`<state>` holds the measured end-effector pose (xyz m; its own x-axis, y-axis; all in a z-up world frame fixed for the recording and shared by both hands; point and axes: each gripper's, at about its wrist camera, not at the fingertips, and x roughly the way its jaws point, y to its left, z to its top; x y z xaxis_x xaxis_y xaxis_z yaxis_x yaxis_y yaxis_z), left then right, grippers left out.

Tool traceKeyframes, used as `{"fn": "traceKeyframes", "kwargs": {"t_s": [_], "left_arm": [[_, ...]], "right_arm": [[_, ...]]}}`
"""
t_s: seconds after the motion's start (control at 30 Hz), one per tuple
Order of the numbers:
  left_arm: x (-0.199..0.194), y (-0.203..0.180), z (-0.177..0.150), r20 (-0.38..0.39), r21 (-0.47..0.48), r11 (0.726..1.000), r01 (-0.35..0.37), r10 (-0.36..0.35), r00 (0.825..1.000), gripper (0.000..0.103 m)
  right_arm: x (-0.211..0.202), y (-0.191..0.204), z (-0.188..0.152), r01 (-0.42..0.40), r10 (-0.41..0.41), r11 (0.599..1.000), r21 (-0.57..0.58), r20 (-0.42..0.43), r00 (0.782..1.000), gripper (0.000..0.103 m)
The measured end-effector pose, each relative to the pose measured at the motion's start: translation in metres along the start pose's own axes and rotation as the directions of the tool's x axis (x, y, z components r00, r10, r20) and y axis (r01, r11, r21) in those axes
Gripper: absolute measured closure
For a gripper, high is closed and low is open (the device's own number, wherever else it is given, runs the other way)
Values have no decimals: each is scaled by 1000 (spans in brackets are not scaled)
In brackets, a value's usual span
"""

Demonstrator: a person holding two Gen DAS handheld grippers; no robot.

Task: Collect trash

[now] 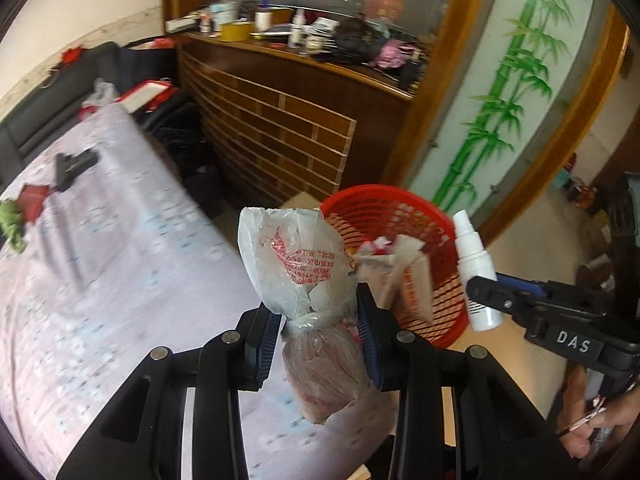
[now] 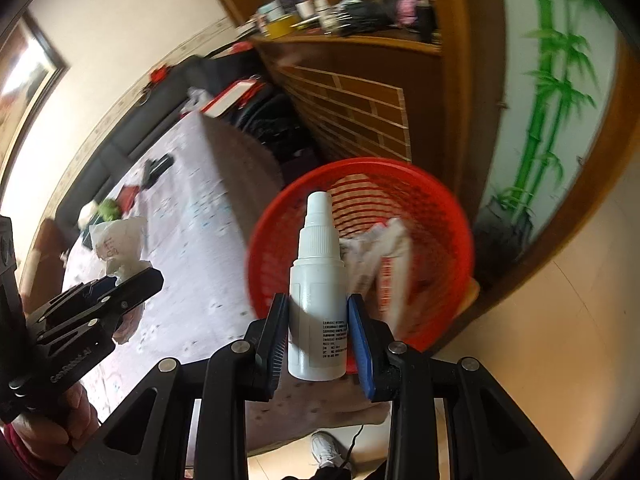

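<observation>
Hanging beside the table's point(image 1: 100, 280) edge, the tied plastic bag point(image 1: 304, 280) sat pinched in the left gripper point(image 1: 320, 334). The right gripper point(image 2: 318, 332) clamped a white spray bottle point(image 2: 318, 280) before the red basket point(image 2: 440, 208), which held crumpled wrappers point(image 2: 380, 256) on open floor point(image 2: 540, 340) by a wooden cabinet point(image 1: 280, 132).

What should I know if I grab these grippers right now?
Left gripper: shut on a knotted plastic bag.
Right gripper: shut on a white spray bottle.
The red basket stands on the floor past the table's end and already holds some crumpled wrappers.
Left to do: drop both things in. Then check the table; a few small items still lie at its far end.
</observation>
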<state>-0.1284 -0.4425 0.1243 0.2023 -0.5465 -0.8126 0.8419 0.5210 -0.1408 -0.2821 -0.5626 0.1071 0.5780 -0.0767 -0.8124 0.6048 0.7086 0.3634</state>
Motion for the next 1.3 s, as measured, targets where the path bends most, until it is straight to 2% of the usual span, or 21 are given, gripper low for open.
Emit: {"fn": "traceKeyframes", "kwargs": {"t_s": [0.3, 0.37, 0.4, 0.43, 0.47, 0.5, 0.57, 0.67, 0.73, 0.87, 0.97, 1.03, 1.1, 1.13, 1.23, 1.3], "left_arm": [[19, -41, 32, 1, 61, 997, 55, -55, 998, 66], [23, -44, 36, 1, 70, 996, 56, -57, 998, 54], [26, -45, 37, 2, 70, 996, 50, -50, 999, 40], [27, -45, 38, 4, 64, 997, 39, -39, 999, 33], [28, -43, 38, 4, 53, 998, 34, -34, 999, 33], [28, -40, 37, 0, 37, 999, 39, -39, 999, 33], [27, -36, 34, -2, 19, 999, 31, -31, 1000, 33], [18, -28, 23, 27, 18, 999, -34, 33, 999, 32], [7, -22, 14, 58, 16, 997, -77, 76, 995, 24], [-17, -11, -3, 125, 19, 990, -143, 140, 982, 19], [-32, -8, -14, 164, 45, 981, -191, 181, 970, 15], [-43, -6, -23, 195, 56, 971, -233, 218, 956, 8], [-54, -2, -33, 210, 65, 968, -244, 225, 951, 6], [-57, -2, -36, 217, 69, 968, -241, 221, 951, 6], [-65, 0, -44, 232, 83, 966, -246, 222, 947, 6], [-65, 1, -48, 224, 93, 961, -259, 234, 946, 6]], "right_arm": [[-13, -26, 21, 29, -31, 998, 54, 39, 999, 71], [-12, -27, 29, 32, -34, 998, 50, 44, 998, 70], [-11, -28, 32, 32, -34, 999, 44, 45, 998, 70], [-11, -28, 35, 35, -37, 999, 34, 52, 998, 70], [-10, -29, 37, 44, -46, 999, 30, 59, 997, 69], [-10, -30, 40, 57, -58, 998, 29, 64, 996, 63], [-13, -33, 42, 51, -53, 998, 39, 72, 996, 61], [-19, -35, 42, 60, -63, 998, 38, 87, 994, 59], [-23, -35, 39, 71, -74, 997, 38, 94, 993, 50], [-32, -20, 29, 207, -202, 978, -22, 142, 969, 29], [-42, -3, 15, 320, -297, 944, -85, 210, 932, 20], [-46, 6, 7, 369, -332, 921, -124, 241, 912, 14], [-53, 15, -4, 390, -342, 909, -145, 275, 899, 12], [-55, 17, -7, 391, -342, 909, -145, 279, 897, 9], [-63, 23, -19, 376, -328, 917, -134, 285, 901, 8], [-68, 27, -28, 389, -342, 914, -114, 301, 890, 7]]}}
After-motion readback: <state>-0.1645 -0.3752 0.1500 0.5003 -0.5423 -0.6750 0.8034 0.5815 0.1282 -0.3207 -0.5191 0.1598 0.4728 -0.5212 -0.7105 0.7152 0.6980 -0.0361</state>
